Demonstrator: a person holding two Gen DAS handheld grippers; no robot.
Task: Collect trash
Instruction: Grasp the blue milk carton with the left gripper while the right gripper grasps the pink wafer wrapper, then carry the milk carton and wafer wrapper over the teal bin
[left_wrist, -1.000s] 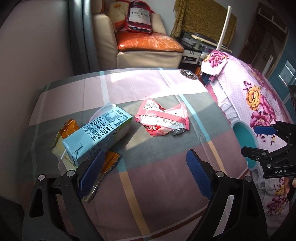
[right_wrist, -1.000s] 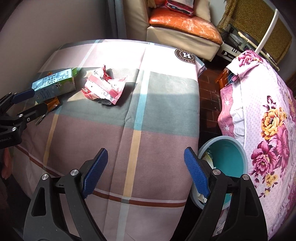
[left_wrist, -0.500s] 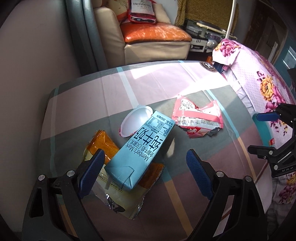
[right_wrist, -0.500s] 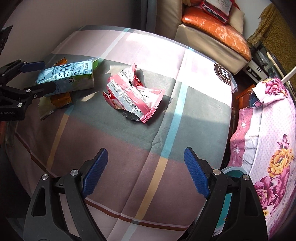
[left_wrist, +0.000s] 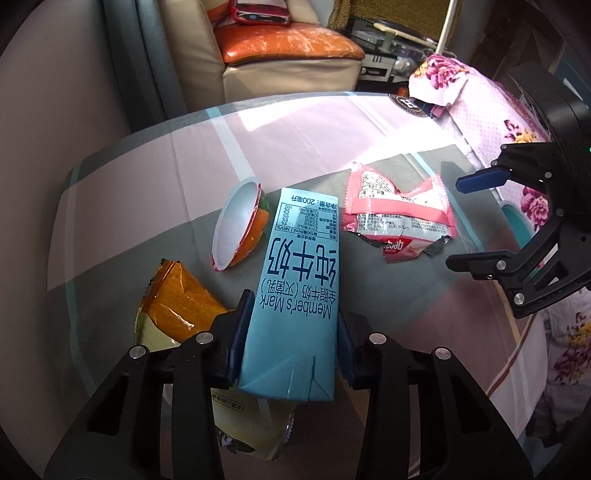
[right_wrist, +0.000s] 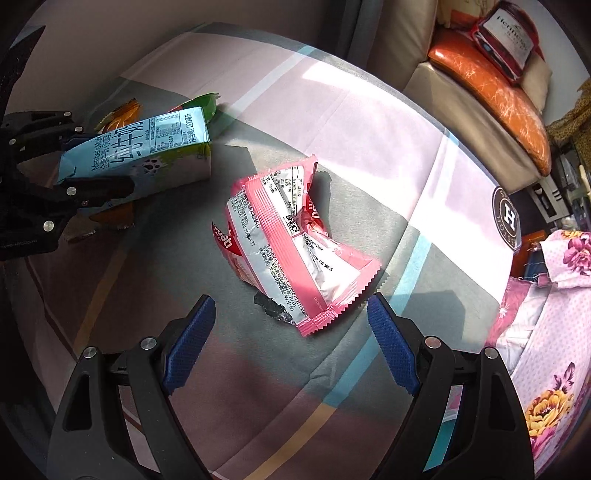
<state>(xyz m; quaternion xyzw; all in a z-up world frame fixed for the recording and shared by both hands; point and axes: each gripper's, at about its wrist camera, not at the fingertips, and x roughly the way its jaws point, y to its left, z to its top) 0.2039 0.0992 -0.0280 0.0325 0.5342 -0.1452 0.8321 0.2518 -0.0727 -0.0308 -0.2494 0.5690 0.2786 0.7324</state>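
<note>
A: Where is the left gripper?

B: Low in the middle of the left wrist view, pointing steeply down at the counter. Its jaws have just been closing, and the blue milk carton stands between them with both blue pads against its sides, so it is clamped on the carton. In the right wrist view the same gripper sits at the left edge, holding the carton by its near end.

A: And the other trash?

B: An orange wrapper lies at the lower left of the carton, partly under it. A small cup with a white inside lies tipped on its side just to the carton's upper left. A pink and white snack wrapper lies crumpled to the right of the carton, apart from it.

A: What about the right gripper?

B: Its jaws stand wide apart with nothing between the pads. In its own view the pink and white snack wrapper fills the centre of the frame, its lower corner reaching down toward the gap between the fingertips. From the left wrist view that gripper hangs at the right edge, just beside the wrapper.

A: Anything around the counter?

B: A checked cloth covers it. A teal bin shows at the right edge behind the right gripper, and a floral bedcover lies at the right.
</note>
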